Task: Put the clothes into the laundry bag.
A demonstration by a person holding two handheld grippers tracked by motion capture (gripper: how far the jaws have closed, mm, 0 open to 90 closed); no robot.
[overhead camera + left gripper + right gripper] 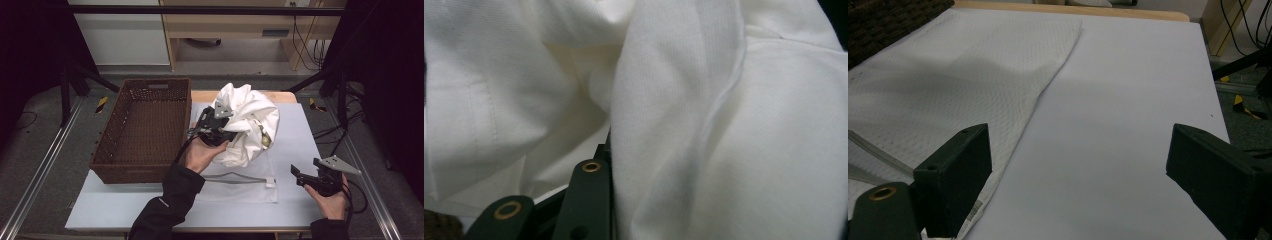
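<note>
1. The left hand-held gripper [226,131] clamps a bunched white cloth [247,127], lifted above the table [300,150] just right of the basket [142,130].
2. In the left gripper view, the cloth [704,125] presses right against the jaws, folds wrapping them.
3. The right hand-held gripper [298,176] rests open and empty near the table's right front corner, well apart from the cloth.
4. A mesh bag [948,90] lies flat under the cloth.

Probably a lab: black frame rails [210,9], cables [305,45].
</note>
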